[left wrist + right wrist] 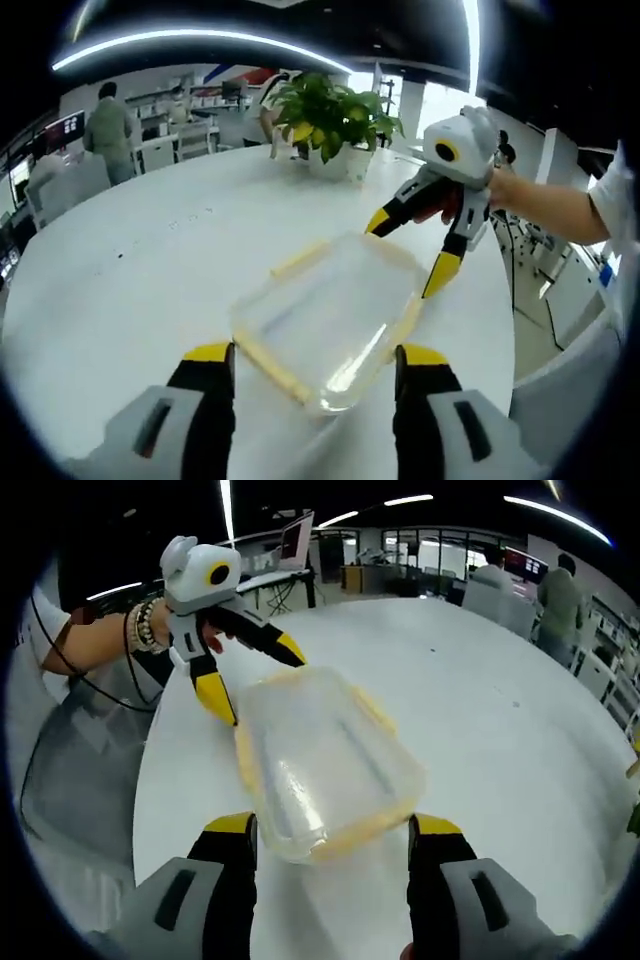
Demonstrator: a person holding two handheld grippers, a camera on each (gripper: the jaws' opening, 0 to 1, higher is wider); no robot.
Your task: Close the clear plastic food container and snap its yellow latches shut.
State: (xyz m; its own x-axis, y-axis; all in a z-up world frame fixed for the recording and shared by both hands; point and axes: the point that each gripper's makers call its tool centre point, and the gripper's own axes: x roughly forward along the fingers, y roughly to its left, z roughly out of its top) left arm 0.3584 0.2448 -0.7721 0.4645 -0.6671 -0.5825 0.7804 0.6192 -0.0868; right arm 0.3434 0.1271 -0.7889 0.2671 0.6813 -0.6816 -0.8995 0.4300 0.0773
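The clear plastic container [330, 315] lies on the white table [130, 260] with its lid on and yellow latches [272, 366] along its edges. One latch strip [300, 259] flares outward on the far side. My left gripper [315, 360] is open, its yellow-tipped jaws standing either side of the container's near corner. My right gripper [410, 252] is open at the container's far end, held by a hand. From the right gripper view the container [325, 765] reaches in between my open right gripper [333, 830], and the left gripper [260, 685] stands open at the opposite end.
A potted green plant [325, 120] stands at the far side of the table. The table's rim [505, 330] curves close by on the right. A braceleted wrist [140, 630] holds the left gripper. People and desks [550, 595] are in the background.
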